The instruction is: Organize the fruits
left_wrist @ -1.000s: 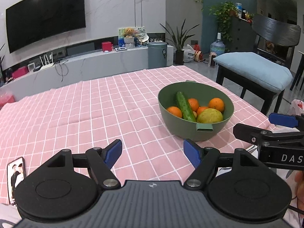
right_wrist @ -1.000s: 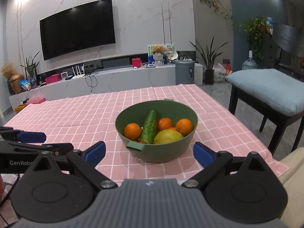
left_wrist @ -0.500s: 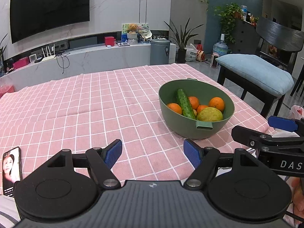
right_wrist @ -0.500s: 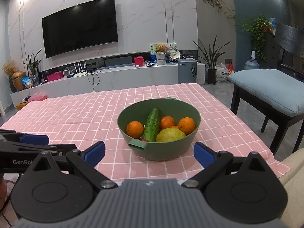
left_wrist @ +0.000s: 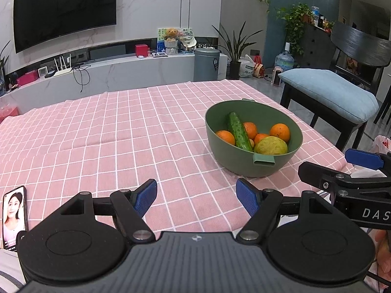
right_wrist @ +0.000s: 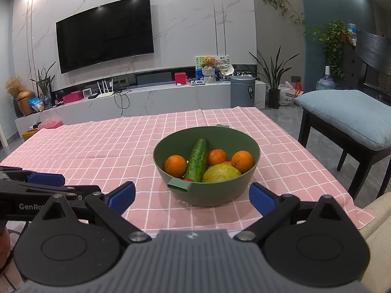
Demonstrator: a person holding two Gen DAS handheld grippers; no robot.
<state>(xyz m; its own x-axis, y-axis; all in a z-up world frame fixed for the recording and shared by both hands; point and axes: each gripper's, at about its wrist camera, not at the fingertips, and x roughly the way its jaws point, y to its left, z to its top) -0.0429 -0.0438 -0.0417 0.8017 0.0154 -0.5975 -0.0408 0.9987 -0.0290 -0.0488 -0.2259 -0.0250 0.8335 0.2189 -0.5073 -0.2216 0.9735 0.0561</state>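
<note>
On the tabletop, at 12 o'clock of the right gripper, the bowl is seen slightly nearer than before, fruits inside. Both grippers' jaws are spread wide, empty; left gripper.

Ahead of the left gripper, whose jaws stand wide apart, bare pink checked tablecloth runs clear to the far edge. Forward and to its right the green bowl blocks the way, with the right gripper close beside it on that side. A phone lies low on its left. Straight ahead of the right gripper, the bowl stands near its spread fingertips; open cloth lies on both sides of the bowl.
</note>
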